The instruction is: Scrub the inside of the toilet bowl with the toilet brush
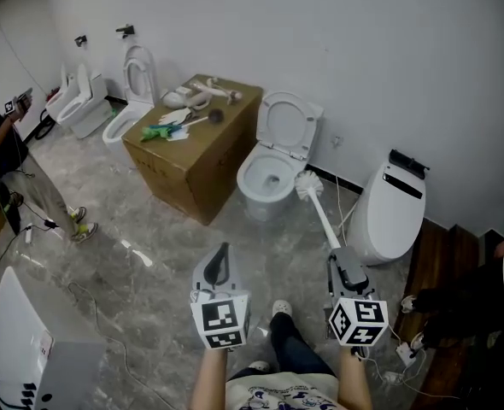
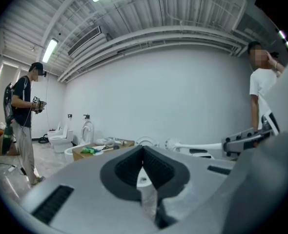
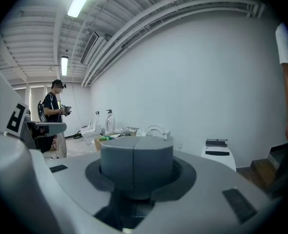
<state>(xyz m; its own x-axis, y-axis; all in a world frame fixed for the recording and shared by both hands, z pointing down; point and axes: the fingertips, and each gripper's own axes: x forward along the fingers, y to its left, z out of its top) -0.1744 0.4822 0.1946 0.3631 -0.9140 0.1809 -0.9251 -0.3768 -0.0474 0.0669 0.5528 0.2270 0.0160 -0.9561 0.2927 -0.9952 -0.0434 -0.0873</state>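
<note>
Toilet bowl (image 1: 267, 178): white, centre of head view, backed against the wall. Lid (image 1: 290, 122) is up and the bowl is open. Toilet brush (image 1: 308, 184): white, round bristle head on a long straight handle. The head sits just right of the bowl rim, outside the bowl; can't tell if it touches. The handle slants down-right into the right gripper (image 1: 342, 261), which is clamped on its end.

left gripper (image 1: 223, 253): jaws together | right gripper (image 1: 341, 260): clamped on toilet brush (image 1: 318, 207)

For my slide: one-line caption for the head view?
Right gripper holds the toilet brush beside the open toilet; left gripper shut, empty.
</note>
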